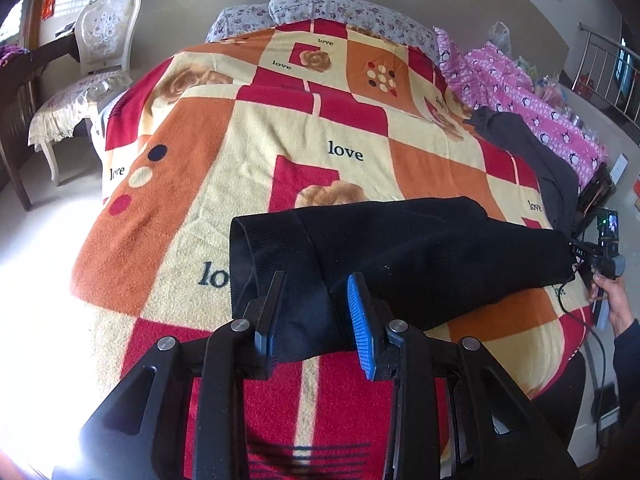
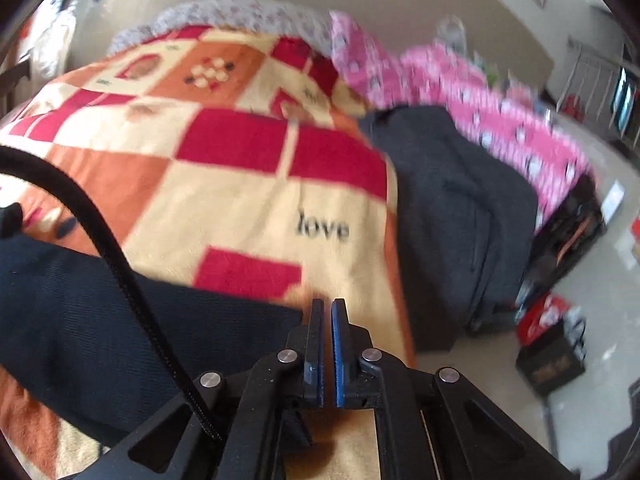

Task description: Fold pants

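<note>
Black pants (image 1: 400, 256) lie folded across the near part of a bed, waistband end at the left. In the left wrist view my left gripper (image 1: 316, 292) is open, its fingers on either side of the pants' near edge, with cloth between them. In the right wrist view the pants (image 2: 100, 320) lie at the lower left. My right gripper (image 2: 327, 308) is shut with nothing between its blue pads, just past the pants' right end, above the blanket. This view is blurred. The right gripper also shows at the right edge of the left wrist view (image 1: 600, 256), held by a hand.
A red, orange and cream "love" blanket (image 1: 240, 152) covers the bed. A dark grey garment (image 2: 460, 216) lies at the bed's right side next to a pink penguin quilt (image 2: 460, 92). A white chair (image 1: 96, 64) stands at the left. Boxes (image 2: 552, 352) sit on the floor at the right.
</note>
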